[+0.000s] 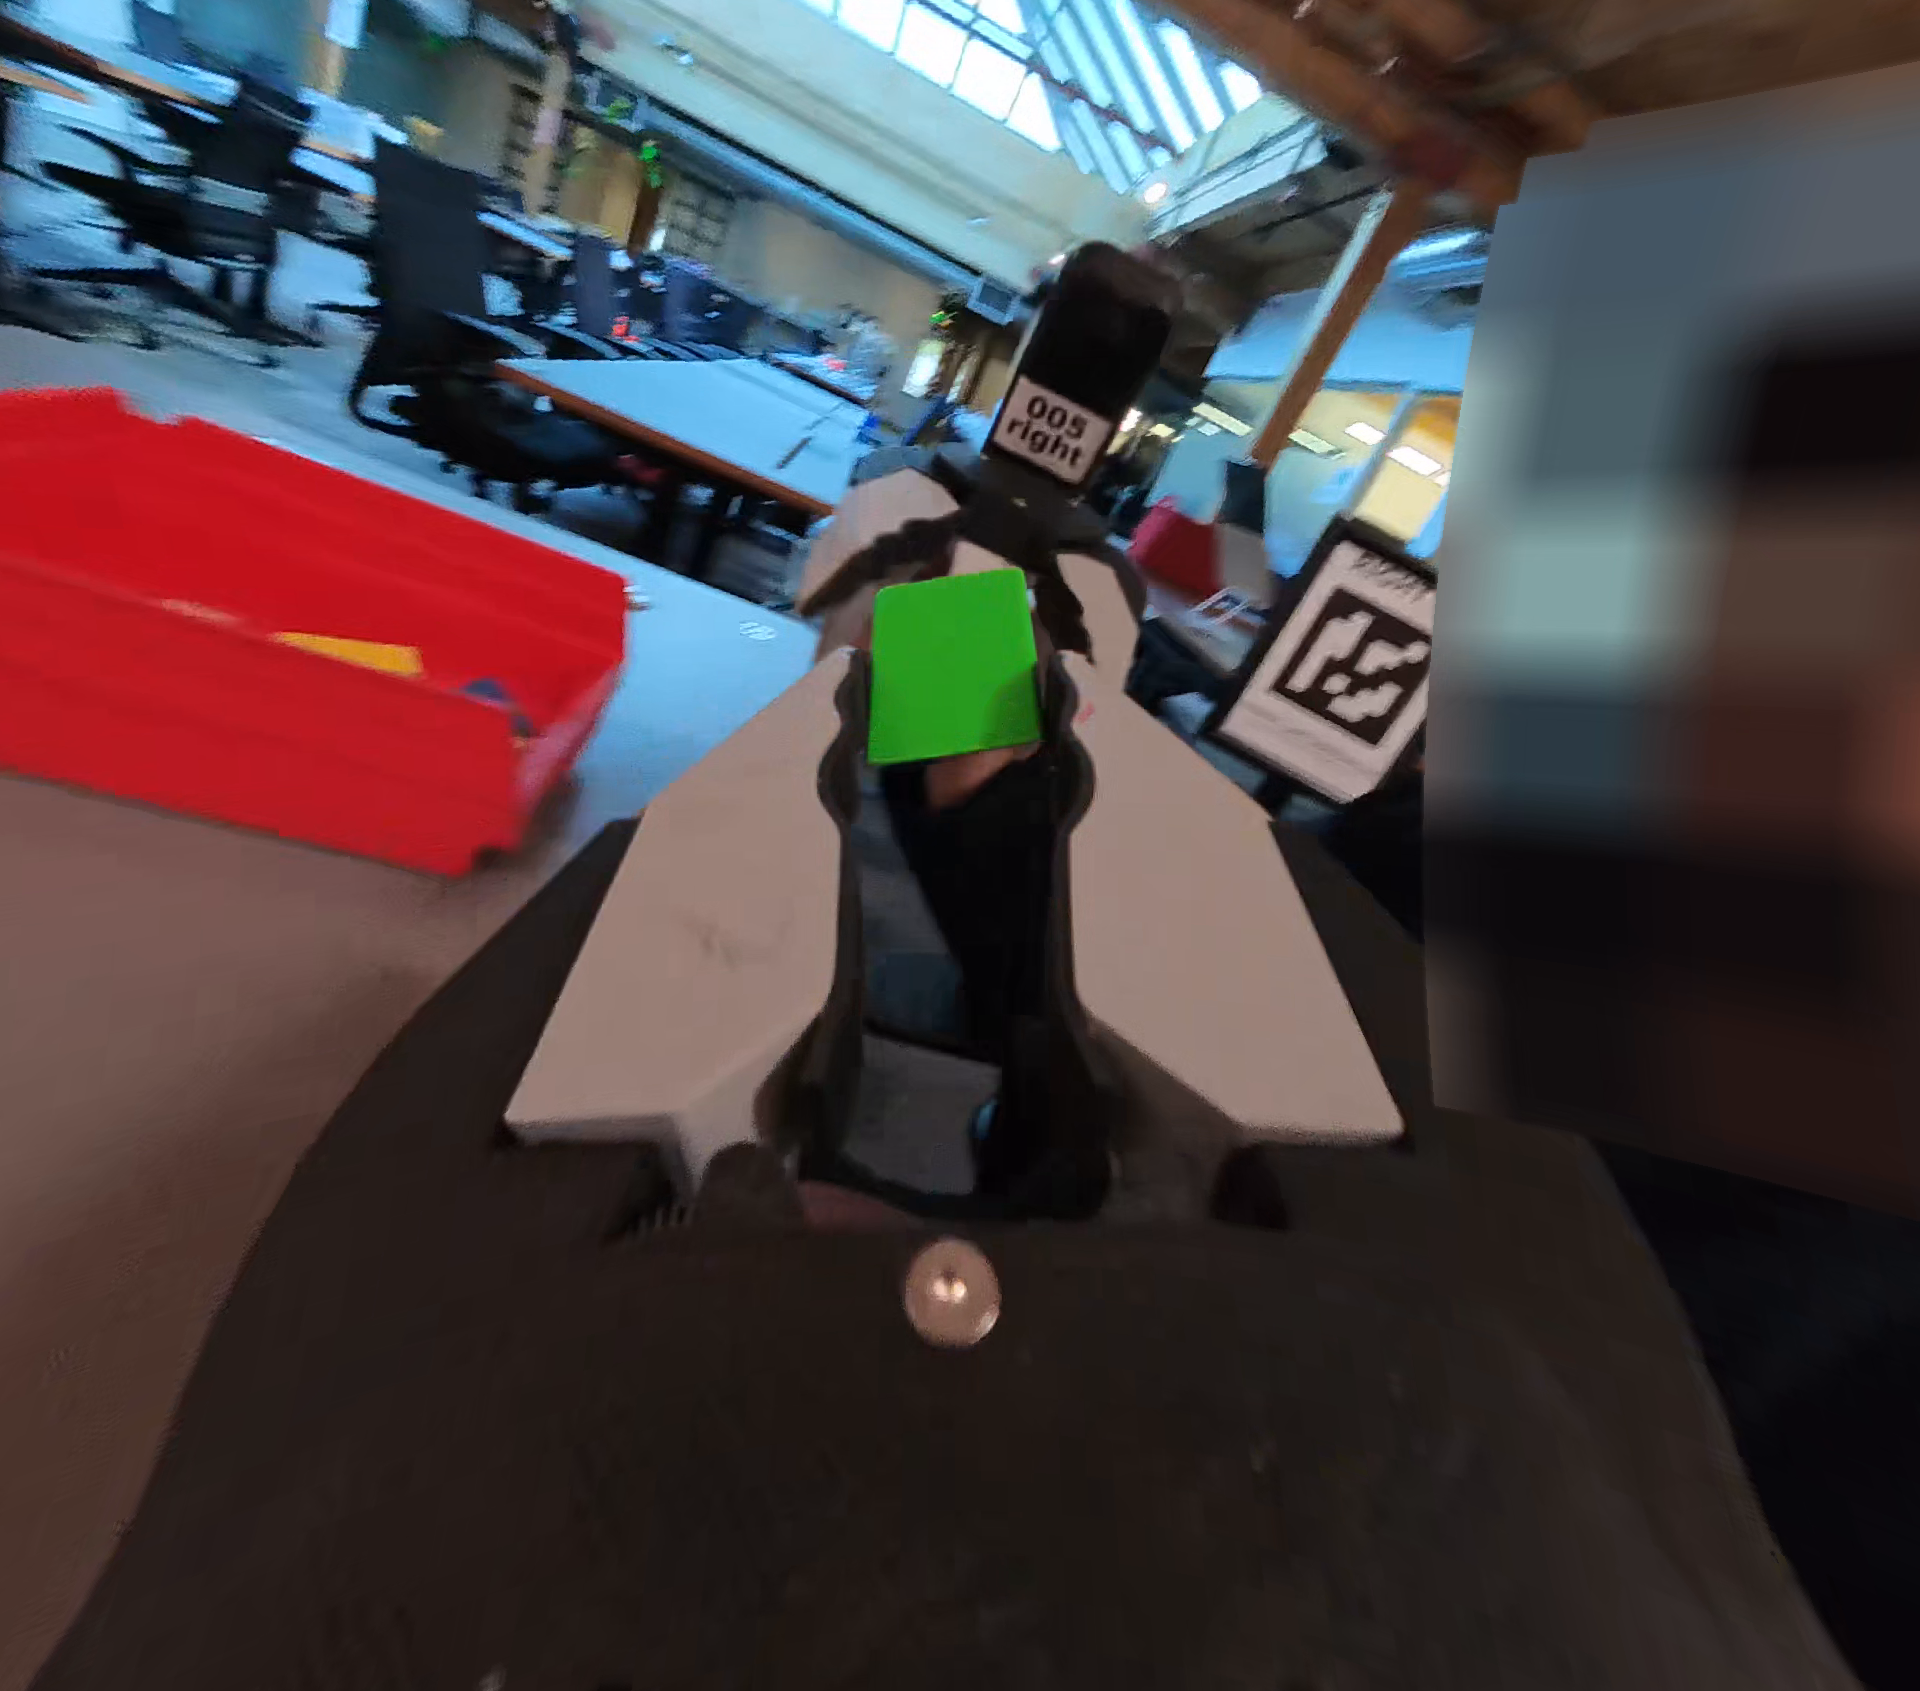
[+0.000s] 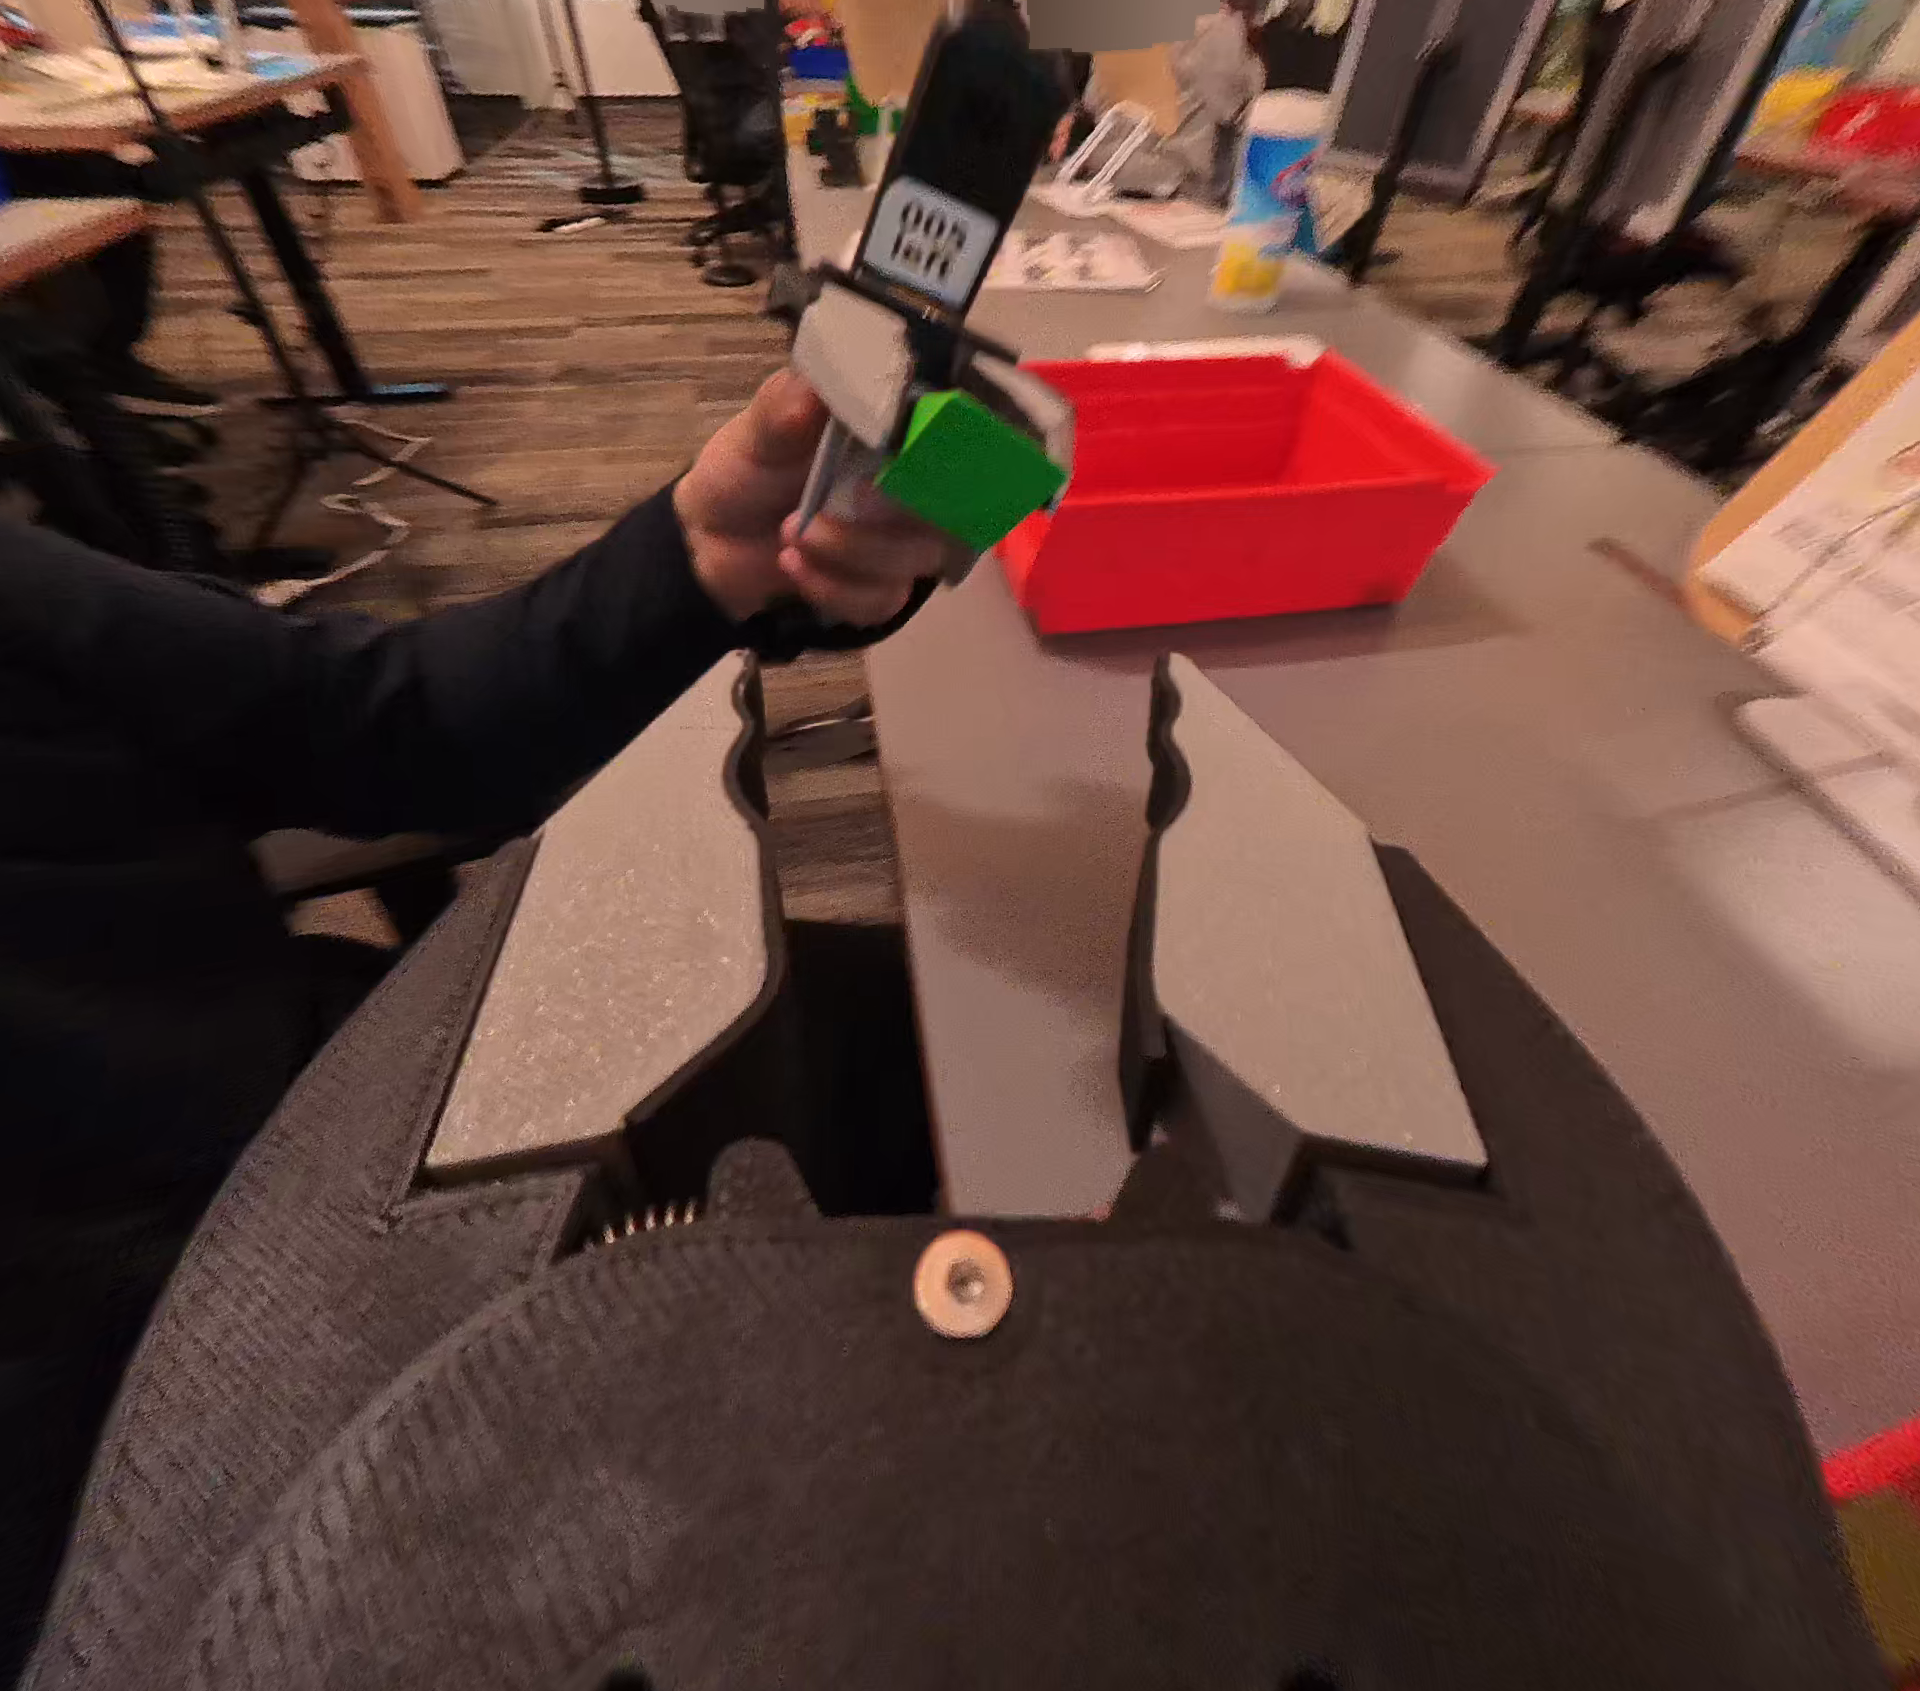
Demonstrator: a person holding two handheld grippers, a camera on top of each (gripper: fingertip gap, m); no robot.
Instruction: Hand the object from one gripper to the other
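Note:
A green block (image 1: 951, 644) is clamped between the fingertips of my left gripper (image 1: 954, 677), which is shut on it and holds it in the air. My right gripper (image 1: 982, 566) faces it just beyond the block, with its fingers spread to either side. In the right wrist view my right gripper (image 2: 954, 696) is open and empty, a short way in front of and below the block. There the left gripper (image 2: 961, 436), held by a hand (image 2: 758, 488) in a dark sleeve, grips the green block (image 2: 971, 478) above the table's near edge.
A red bin (image 2: 1247, 498) stands on the grey table (image 2: 1455, 758) behind the block; it shows at the left in the left wrist view (image 1: 260, 581) with small coloured pieces inside. A patterned marker board (image 1: 1335, 665) stands to the right. A wipes canister (image 2: 1273, 207) stands farther back. My right fingertips sit around 5 cm from my left ones.

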